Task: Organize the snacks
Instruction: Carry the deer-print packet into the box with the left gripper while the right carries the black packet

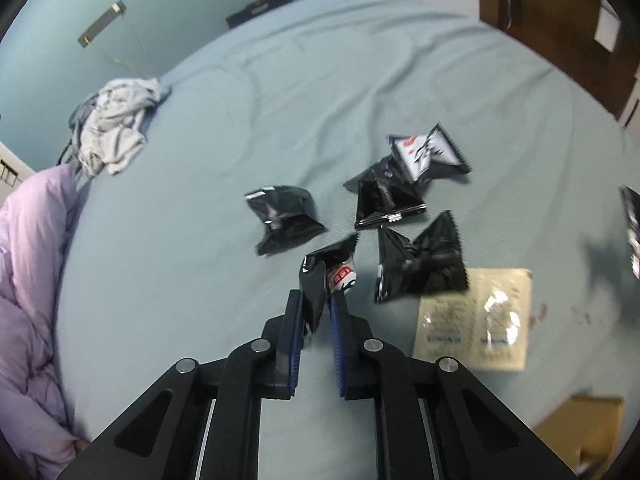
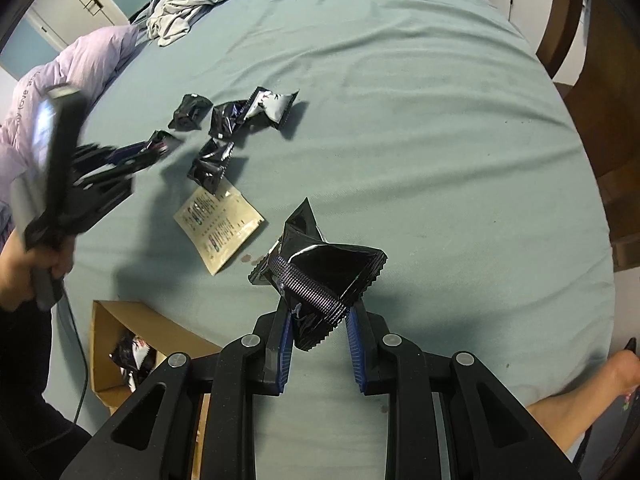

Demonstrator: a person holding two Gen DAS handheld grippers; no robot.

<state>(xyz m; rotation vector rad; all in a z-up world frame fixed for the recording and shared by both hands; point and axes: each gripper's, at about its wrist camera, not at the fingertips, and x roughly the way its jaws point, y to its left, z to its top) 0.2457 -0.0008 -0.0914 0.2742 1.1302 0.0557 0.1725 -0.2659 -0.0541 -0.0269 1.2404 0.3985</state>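
The left hand-held gripper (image 1: 320,300) pinches only a corner of a black snack packet (image 1: 326,276), the right hand-held gripper (image 2: 320,316) clamps another packet (image 2: 320,272), and either may slip before reaching the cardboard box (image 2: 120,320) at eight o'clock.

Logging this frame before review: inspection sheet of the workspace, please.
Surface: teal bedsheet, wrinkled, small stains.
Job's things: four black snack packets loose; one in cardboard box; beige sachet flat.
Clutter: grey garment, lilac duvet.
Grippers: left gripper shut on a snack packet; right gripper shut on a black packet.
Cables: one cable below the left hand.
Surroundings: wooden furniture, bare foot.
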